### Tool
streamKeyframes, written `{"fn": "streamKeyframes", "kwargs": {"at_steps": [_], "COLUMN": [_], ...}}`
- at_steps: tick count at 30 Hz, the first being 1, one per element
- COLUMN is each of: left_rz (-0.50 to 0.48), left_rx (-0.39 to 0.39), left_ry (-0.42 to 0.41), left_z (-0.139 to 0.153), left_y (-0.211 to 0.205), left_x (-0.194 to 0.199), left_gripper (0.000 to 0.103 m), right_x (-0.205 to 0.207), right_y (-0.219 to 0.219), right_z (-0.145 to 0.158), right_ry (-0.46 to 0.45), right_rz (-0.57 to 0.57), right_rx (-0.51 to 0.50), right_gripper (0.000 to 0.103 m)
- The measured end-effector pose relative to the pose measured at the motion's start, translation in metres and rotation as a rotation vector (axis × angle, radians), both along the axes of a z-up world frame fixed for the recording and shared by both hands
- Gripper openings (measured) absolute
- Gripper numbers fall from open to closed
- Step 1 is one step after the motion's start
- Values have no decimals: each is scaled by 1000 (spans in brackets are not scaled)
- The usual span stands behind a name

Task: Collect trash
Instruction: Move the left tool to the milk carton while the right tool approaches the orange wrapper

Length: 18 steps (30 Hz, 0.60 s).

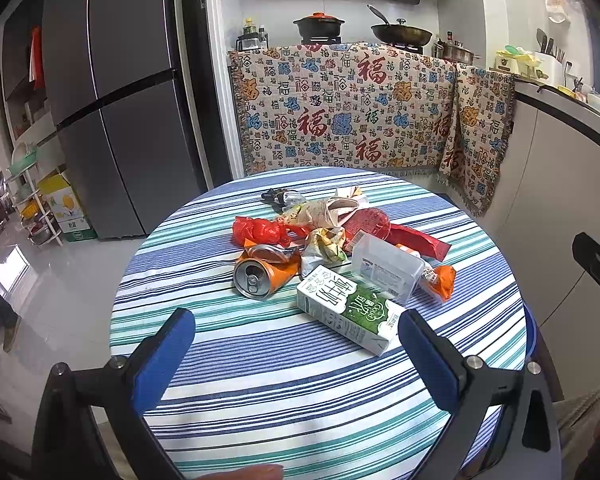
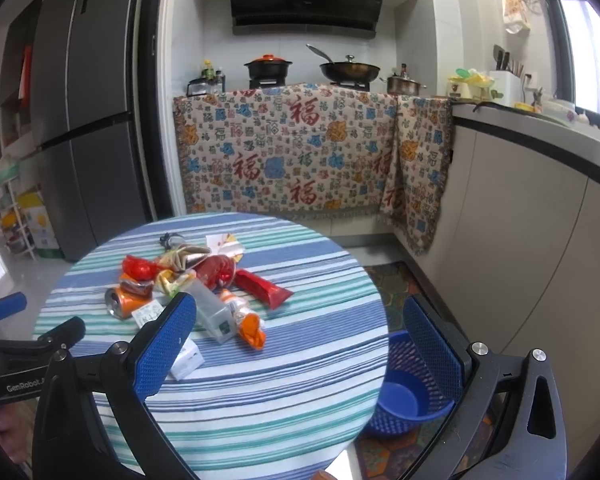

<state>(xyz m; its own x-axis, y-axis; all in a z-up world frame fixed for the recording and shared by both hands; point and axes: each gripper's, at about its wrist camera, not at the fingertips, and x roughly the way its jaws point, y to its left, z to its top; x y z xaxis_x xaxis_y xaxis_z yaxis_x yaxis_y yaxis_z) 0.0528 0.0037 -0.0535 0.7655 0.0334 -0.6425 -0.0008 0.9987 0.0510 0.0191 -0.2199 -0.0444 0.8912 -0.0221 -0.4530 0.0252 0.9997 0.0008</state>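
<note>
Both grippers are waiting spread over the table, nothing picked yet.

Left wrist view: the left gripper [image 1: 296,334] is hanging wide apart near the table [image 1: 228,400] edge, facing the trash [image 1: 332,248] piled at the middle; the carton [image 1: 346,308] is lying closest. Right wrist view: the right gripper [image 2: 300,330] is also gaping and empty, and the basket [image 2: 404,396] is standing on the floor just beside the table's right edge, probably to receive the trash.

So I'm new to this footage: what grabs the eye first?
A heap of trash mid-table on the striped tablecloth: a crushed orange can, a green milk carton, a red wrapper. A blue basket sits on the floor at the table's right.
</note>
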Motion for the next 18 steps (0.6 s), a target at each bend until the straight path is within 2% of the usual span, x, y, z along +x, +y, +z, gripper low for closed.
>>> {"fn": "streamKeyframes", "kwargs": {"at_steps": [10,18], "left_rz": [9,6], "left_rx": [-55,-81], "left_ry": [34,91], "left_z": [-25,-57], "left_y": [42,50], "left_x": [6,21], "left_gripper": [103,103], "right_x": [6,16], "right_y": [-6,-5], "right_z": [-6,-24], "right_ry": [13,43], "right_rz": [-9,24], "right_rx": [12,6], "right_gripper": [103,103]}}
